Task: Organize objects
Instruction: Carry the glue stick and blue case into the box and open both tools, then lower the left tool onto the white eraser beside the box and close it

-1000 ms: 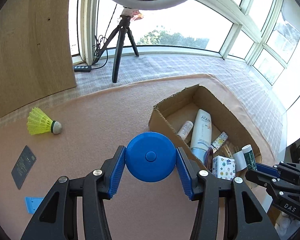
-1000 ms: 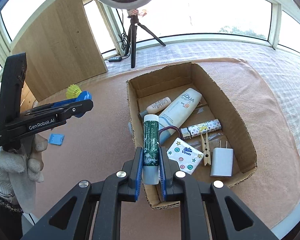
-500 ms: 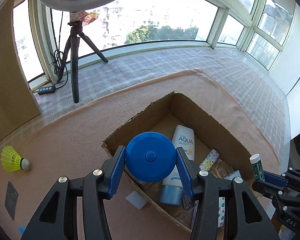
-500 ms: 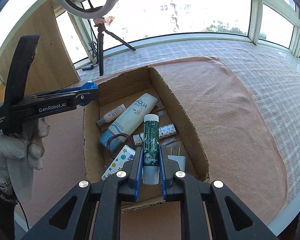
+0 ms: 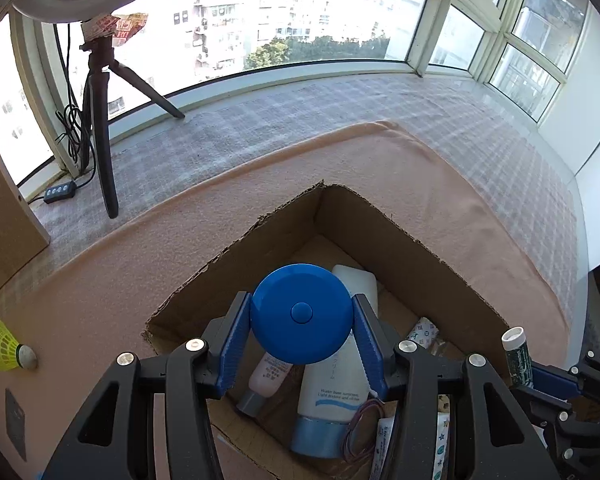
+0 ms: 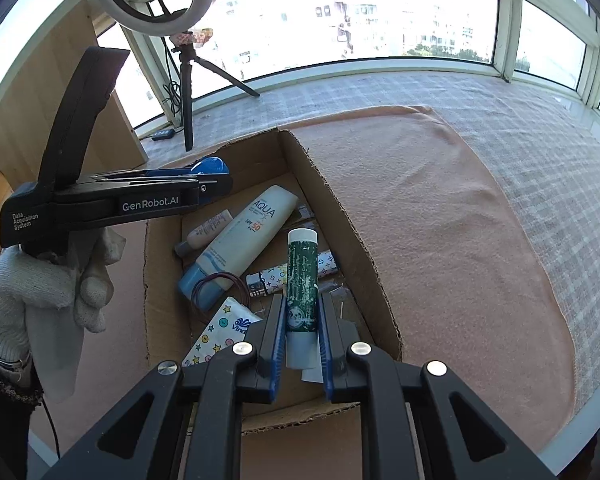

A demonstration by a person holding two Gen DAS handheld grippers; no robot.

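The cardboard box (image 6: pixel 342 216) sits open on a peach-coloured cloth (image 6: pixel 440 216), and both held things hang over it. The left gripper (image 5: pixel 300 322) has its blue pads pressed on either side of a round blue case (image 5: pixel 300 312) with a small button in the middle of its face, above the box's near-left corner. The right gripper (image 6: pixel 300 320) is nearly closed, pinching a slim green stick (image 6: pixel 300 280) with a white cap, worn and flecked with white, standing upright over the near end of the box.

The right wrist view alone shows the box's contents in full: a white AQUA sunscreen tube (image 6: pixel 244 236) lying aslant with its blue cap towards the camera, a smaller white bottle (image 6: pixel 206 232) just beside it, a dark hair band (image 6: pixel 216 284) looped at the tube's cap, a patterned lighter (image 6: pixel 288 276) behind the stick, and a tissue pack (image 6: pixel 220 332) printed with stars and smileys. It also shows the left gripper from the side, held by a hand in a white knit glove (image 6: pixel 48 292).

The left wrist view alone shows a yellow shuttlecock (image 5: pixel 4 346) and a dark flat card (image 5: pixel 16 424) lying on the cloth well left of the box. Both views take in the ring light's tripod (image 5: pixel 100 128) on the checked mat by the window
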